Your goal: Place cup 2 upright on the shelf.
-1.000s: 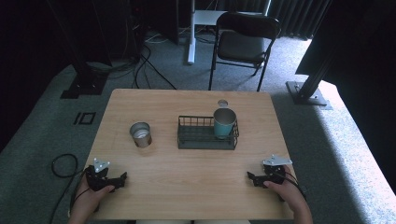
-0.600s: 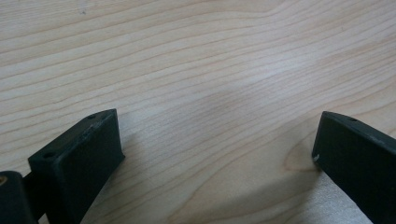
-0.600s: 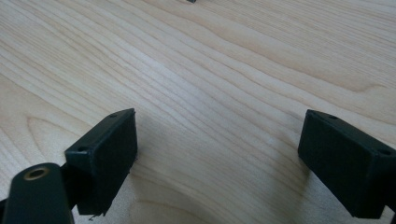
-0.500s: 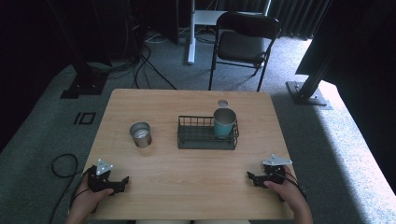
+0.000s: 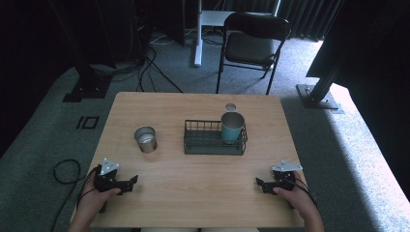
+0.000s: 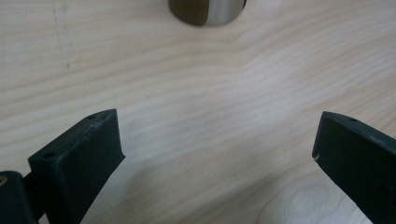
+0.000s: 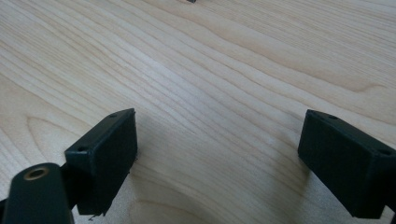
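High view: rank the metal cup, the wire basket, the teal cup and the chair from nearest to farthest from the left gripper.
From the left gripper:
1. Metal cup, just ahead on the table's left.
2. Wire basket, table centre.
3. Teal cup, in the basket's right end.
4. Chair, beyond the table.

Lab or studio recording space, not a home. Grey carpet floor (image 5: 48, 130); black curtains (image 5: 309, 14) at 12 to 2 o'clock; black stand legs (image 5: 82, 77) at 10 and metal stand base (image 5: 316, 94) at 2; loose cables (image 5: 145, 67) at 11; folding chair (image 5: 251, 43) at 12; bare wooden table (image 5: 193, 193) centre.
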Available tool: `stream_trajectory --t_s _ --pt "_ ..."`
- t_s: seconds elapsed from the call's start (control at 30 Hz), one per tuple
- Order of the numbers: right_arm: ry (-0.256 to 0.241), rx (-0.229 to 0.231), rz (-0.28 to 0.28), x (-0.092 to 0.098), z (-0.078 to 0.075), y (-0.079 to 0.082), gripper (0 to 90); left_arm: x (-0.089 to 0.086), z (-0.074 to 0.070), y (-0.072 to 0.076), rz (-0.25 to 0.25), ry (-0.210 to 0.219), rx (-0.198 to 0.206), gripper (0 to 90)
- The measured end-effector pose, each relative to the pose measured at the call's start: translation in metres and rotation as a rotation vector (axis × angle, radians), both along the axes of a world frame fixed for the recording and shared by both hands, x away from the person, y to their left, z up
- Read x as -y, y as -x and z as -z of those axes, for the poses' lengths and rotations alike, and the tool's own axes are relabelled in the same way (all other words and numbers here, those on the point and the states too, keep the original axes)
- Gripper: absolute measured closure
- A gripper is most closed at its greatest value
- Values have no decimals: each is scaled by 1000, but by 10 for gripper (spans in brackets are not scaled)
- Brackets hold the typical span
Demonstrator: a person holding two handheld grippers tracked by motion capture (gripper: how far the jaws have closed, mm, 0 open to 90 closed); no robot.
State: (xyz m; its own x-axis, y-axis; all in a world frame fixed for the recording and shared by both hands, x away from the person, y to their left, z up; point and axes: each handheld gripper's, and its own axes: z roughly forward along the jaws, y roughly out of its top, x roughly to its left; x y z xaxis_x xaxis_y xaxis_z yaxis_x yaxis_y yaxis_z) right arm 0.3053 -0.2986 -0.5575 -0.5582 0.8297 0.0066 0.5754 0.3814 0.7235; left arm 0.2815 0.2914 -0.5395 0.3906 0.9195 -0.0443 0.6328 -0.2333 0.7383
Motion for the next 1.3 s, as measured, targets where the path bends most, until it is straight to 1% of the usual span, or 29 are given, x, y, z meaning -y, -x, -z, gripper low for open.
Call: stream_trajectory --t_s 0.13,0.2,0.37,0.47,0.57,0.67,0.9,1.03,1.27,1.3 --pt "0 0 0 0 0 0 114 3 -4 -5 13 -2 6 21" --pt "0 0 0 0 0 0 114 5 -5 -8 10 -2 14 21" --pt "1 0 0 0 0 0 114 8 -10 -16 6 16 42 21" --pt "1 0 0 0 0 0 114 10 -12 -21 20 10 42 21" --pt "0 0 0 0 0 0 114 11 -13 -27 18 11 46 21" --pt "0 0 0 0 0 0 114 13 -13 -32 10 26 54 21" --pt "0 -1 1 0 0 0 114 16 -16 -45 -4 51 90 21" --pt "1 0 0 0 0 0 114 19 -17 -54 -8 59 116 21" --pt "0 0 0 0 0 0 114 25 -18 -64 0 62 134 21" --pt "1 0 -1 0 0 0 114 26 -19 -66 -6 64 138 21"
